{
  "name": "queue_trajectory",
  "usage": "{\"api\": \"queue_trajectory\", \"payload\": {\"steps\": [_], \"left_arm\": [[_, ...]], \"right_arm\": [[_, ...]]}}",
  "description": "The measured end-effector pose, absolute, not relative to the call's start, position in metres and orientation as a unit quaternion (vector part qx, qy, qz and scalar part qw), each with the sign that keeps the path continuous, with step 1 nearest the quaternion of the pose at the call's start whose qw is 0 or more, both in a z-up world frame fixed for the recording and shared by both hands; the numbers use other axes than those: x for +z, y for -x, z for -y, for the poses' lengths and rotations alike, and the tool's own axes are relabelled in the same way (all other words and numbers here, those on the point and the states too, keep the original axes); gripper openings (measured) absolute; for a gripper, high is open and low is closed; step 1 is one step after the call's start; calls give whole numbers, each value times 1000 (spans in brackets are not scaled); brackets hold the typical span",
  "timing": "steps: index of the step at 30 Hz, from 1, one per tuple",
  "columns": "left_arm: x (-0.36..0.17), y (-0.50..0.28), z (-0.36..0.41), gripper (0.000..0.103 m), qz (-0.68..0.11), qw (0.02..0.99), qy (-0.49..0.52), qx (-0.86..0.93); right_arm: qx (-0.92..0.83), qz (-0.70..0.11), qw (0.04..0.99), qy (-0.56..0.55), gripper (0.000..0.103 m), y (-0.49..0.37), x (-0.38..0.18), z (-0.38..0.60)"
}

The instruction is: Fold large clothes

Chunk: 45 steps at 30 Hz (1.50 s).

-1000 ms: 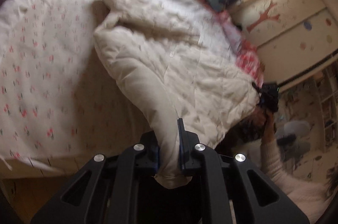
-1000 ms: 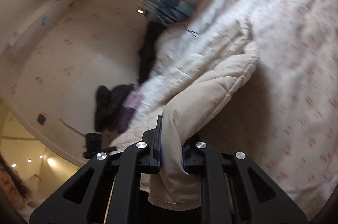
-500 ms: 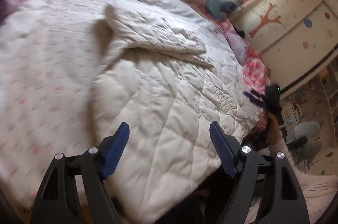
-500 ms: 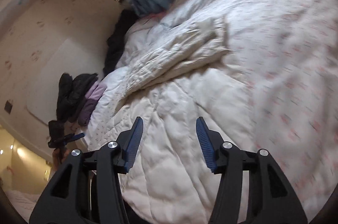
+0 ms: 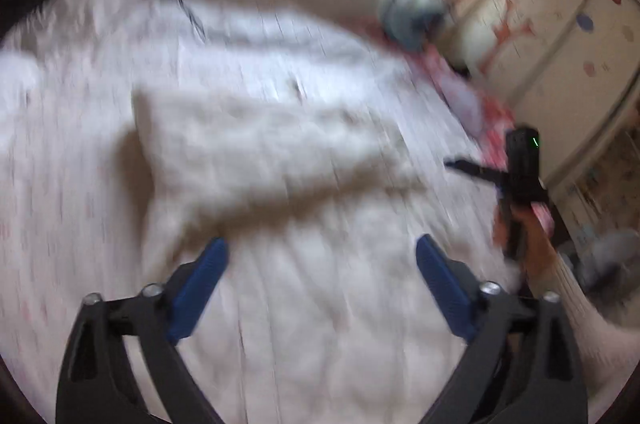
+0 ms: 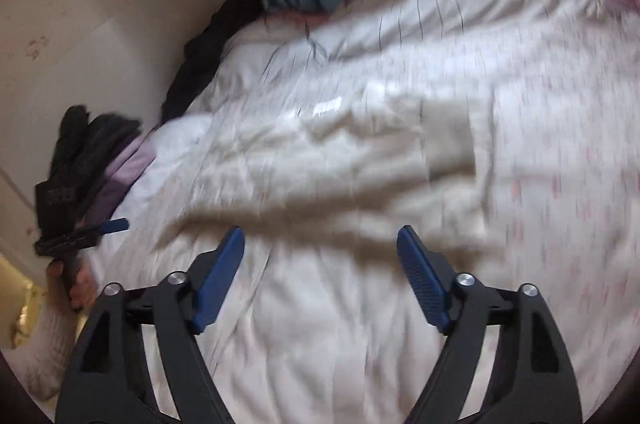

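1. The left hand-held gripper (image 5: 318, 288) hung over the bed (image 5: 60, 152) with its blue fingers (image 5: 200, 276) spread wide and nothing between them.
2. The right hand-held gripper (image 6: 320, 272) was likewise spread and empty, its pads (image 6: 420, 280) clear of the cloth.
3. The cream quilted garment (image 5: 256, 152) lay on the floral bedspread, a folded-over panel lying across it and casting a dark shadow along its near edge.
4. In the left wrist view that panel sat toward 12 o'clock of the spread jaws, apart from them, while the rest of the garment ran on beneath the fingers toward 6 o'clock.
5. In the right wrist view the folded panel (image 6: 360, 160) also lay at about 12 o'clock, with the other gripper off at 9 o'clock near the bed's edge.
6. Risk, as a judgement: the padded fabric looked springy, so the fold might have crept open or sagged off-square once left unheld.
7. A second risk: both views were blurred, so a hasty next pinch could have caught only the top layer, or the bedspread with it, and dragged the fold askew.
8. The dark clothes (image 6: 92, 140) heaped at 9 o'clock could have snagged a sweeping arm.
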State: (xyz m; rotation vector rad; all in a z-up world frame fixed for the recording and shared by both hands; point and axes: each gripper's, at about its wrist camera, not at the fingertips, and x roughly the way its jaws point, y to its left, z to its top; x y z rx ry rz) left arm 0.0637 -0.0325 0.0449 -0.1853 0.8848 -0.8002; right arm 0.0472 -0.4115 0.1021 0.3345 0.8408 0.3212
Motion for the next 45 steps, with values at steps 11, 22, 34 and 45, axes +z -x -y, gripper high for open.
{"api": "queue_trajectory", "payload": {"steps": [11,22,34,45], "left_arm": [[-55,-136,97,93,-481,837,-37,-259],[-47,23,-72,93,-547,790,51,-271],[-66,84,-105,96,-574,677,259,-381],[-84,94,-90,26,-602,666,268,-350]], "right_arm": [[126,-505,835,-181,78,-84,31,423],[96,-534,764,-350,94,166,21,532],[232,-546,687,-420,96,197,5,473],[183,-510,734,-411,18,219,-5,463]]}}
